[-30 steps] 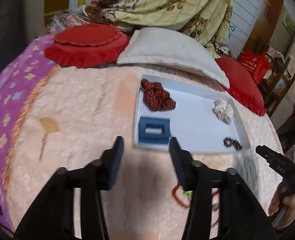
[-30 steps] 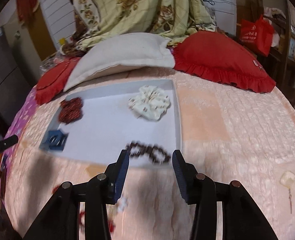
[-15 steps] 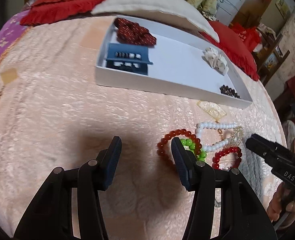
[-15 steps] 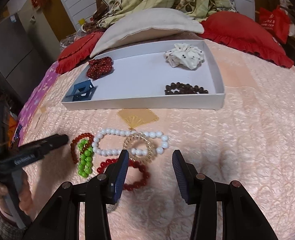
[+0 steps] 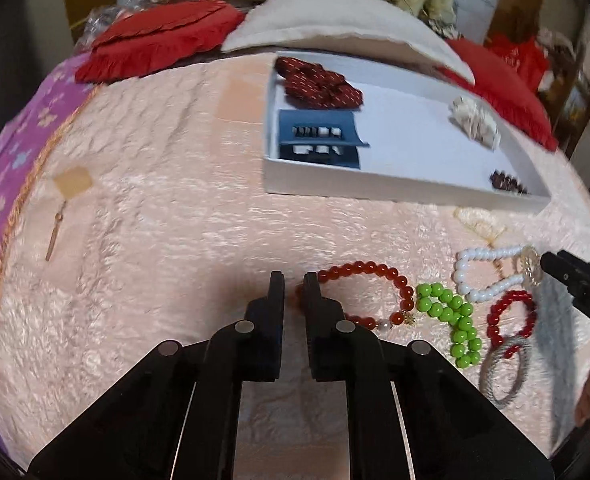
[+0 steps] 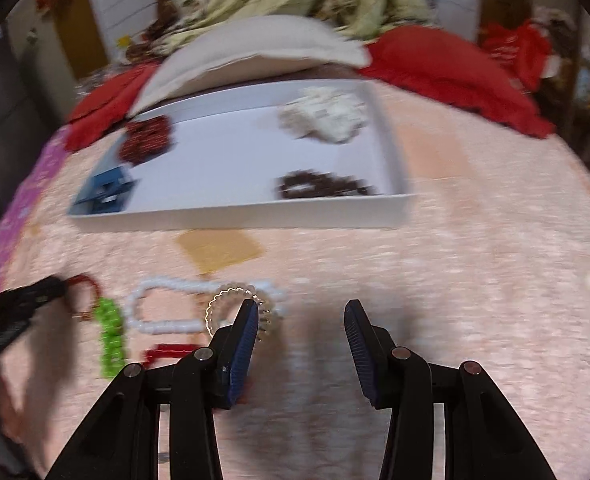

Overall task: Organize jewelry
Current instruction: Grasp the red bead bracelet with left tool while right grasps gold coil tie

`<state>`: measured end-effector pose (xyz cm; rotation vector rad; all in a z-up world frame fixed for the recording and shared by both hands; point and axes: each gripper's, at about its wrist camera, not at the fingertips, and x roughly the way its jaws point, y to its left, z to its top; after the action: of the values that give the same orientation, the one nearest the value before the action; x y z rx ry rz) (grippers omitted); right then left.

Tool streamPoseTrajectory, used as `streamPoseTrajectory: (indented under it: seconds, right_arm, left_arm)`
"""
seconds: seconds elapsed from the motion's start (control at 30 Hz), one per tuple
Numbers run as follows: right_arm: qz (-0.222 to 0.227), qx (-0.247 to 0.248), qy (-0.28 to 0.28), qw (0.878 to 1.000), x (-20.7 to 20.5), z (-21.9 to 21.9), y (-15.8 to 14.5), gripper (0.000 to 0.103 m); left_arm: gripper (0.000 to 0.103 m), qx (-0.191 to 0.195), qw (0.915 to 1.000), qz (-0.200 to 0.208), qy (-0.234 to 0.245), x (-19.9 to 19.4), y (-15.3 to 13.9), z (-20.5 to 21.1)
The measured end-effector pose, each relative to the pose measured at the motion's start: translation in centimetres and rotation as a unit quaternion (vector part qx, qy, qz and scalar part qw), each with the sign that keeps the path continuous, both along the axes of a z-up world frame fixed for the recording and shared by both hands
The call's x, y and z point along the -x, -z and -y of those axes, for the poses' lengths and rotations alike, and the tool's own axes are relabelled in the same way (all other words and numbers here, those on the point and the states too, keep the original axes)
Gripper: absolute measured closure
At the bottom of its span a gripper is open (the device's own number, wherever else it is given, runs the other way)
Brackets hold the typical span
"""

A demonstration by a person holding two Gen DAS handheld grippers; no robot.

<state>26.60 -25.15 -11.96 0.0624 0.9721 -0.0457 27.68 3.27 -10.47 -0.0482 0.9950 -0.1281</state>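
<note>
Red bead bracelet (image 5: 369, 285) at left gripper (image 5: 293, 285), lower centre.
Left jaws just closed on its edge; right gripper (image 6: 301, 314) half-open, empty.

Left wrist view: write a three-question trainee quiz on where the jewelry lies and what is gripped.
1. True or false: the green bead bracelet lies inside the white tray.
2. What sits in the tray's near left corner? A) blue hair clip B) pearl necklace C) gold ring
3. Which gripper is shut on the orange-red bracelet?

Key: 1 false, it lies on the pink bedspread; 2 A; 3 the left gripper.
</note>
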Motion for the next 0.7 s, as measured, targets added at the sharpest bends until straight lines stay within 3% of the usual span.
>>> streamPoseTrajectory:
  seconds: [0.2,0.47,0.53,0.7]
  right_arm:
    - [0.007,-0.033,0.007,0.999,0.9,2.1,-1.1,0.060]
    - [-0.021,-0.093,0.003,0.995,0.6,2.1,0.9,0.060]
    - [-0.023,-0.105,0.001,0.994,0.6,1.9,1.2,0.060]
    - [-0.022,-0.075,-0.002,0.997,-0.1,1.0,1.5,0.060]
  left_arm:
    - [0.095,0.044,0.9990,0.008,-0.004,0.4,-0.9,-1.9]
    - [0.093,0.121,0.9926,-0.003,0.005,0.5,-0.7,-3.3]
    - [0.088,0.135,0.9908,-0.007,0.007,0.3,-0.5,-3.4]
    - [0.083,0.142,0.9894,-0.026,0.015,-0.2,0.5,-3.0]
